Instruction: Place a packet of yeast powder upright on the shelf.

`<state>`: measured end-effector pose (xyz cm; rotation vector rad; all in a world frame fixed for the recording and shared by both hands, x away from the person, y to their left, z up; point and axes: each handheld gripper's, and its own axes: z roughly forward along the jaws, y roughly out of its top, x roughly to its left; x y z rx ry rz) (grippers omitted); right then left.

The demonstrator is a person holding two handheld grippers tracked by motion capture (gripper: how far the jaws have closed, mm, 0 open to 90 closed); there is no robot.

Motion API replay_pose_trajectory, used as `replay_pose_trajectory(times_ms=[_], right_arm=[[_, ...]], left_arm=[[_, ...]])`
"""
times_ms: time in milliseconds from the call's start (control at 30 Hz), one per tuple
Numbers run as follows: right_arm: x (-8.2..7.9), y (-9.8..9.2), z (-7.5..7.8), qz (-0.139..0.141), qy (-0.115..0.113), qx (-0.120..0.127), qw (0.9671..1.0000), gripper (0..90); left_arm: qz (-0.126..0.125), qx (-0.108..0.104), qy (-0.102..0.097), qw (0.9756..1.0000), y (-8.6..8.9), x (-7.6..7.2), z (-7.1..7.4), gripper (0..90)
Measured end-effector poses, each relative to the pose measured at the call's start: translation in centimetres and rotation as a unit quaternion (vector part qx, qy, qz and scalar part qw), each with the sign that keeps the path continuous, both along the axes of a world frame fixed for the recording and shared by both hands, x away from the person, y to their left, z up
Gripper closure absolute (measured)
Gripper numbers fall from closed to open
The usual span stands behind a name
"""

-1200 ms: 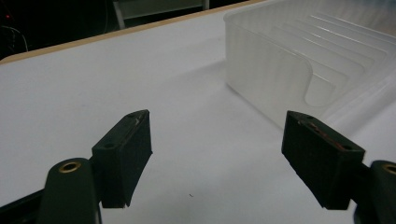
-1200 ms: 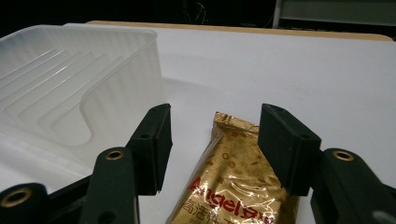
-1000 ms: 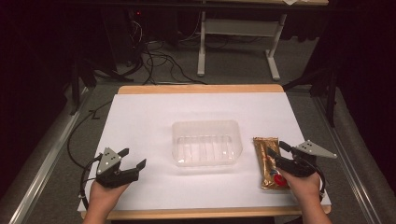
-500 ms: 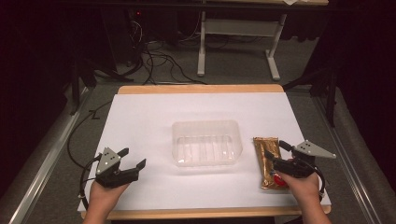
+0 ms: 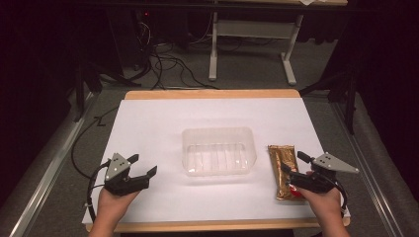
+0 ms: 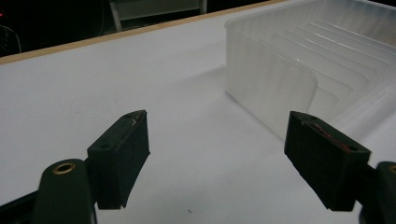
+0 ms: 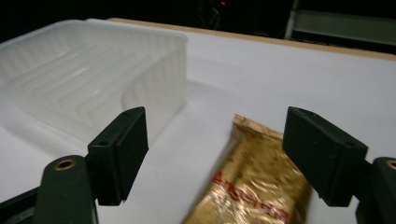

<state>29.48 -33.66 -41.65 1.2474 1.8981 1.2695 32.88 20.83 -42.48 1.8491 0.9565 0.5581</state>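
Two black handheld grippers: left gripper (image 5: 144, 165), right gripper (image 5: 293, 164). Grey three-cornered plate with small dark holes atop each. Blocky matt-black jaws, a brass-ringed hole at the base of each arm. Thin black cable looping from each. Bare forearms, no sleeves.

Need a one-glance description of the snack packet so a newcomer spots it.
On the white table, find the clear plastic tray in the middle. Just right of it lies the gold foil packet, flat, with red print at its near end, the only opaque, coloured item there.
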Motion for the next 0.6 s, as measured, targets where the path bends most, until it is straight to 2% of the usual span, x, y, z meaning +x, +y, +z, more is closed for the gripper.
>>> replay_pose_trajectory(times_ms=[67,167,267,367,467,567,600], right_arm=[[-0.2,-0.4,-0.2,-0.014,0.010,-0.004,0.9998,25.0],[-0.6,-1.7,-0.7,-0.044,0.036,-0.005,0.9984,34.7],[-0.9,-2.9,-1.2,-0.057,0.058,0.000,0.9967,41.5],[-1.2,-4.3,-2.1,-0.073,0.090,0.000,0.9932,42.0],[-1.9,-5.0,-3.0,-0.080,0.108,-0.014,0.9908,54.3],[-2.1,-5.1,-3.5,-0.076,0.124,-0.025,0.9891,62.7],[-2.2,-5.0,-3.7,-0.083,0.134,-0.032,0.9871,67.3]], left_arm=[[0.000,-0.002,0.003,1.0000,-0.2,0.4,0.0,21.6],[0.000,-0.009,0.004,1.0000,-0.6,0.8,0.0,20.8],[-0.003,-0.013,0.006,0.9999,-1.1,1.3,0.0,19.8],[-0.011,-0.010,0.004,0.9999,-1.9,1.8,0.0,19.7],[-0.021,-0.010,0.003,0.9997,-2.5,2.3,0.0,20.3],[-0.026,-0.011,-0.001,0.9996,-3.0,2.5,0.1,20.8],[-0.027,-0.012,-0.002,0.9996,-3.0,2.5,0.1,20.9]])
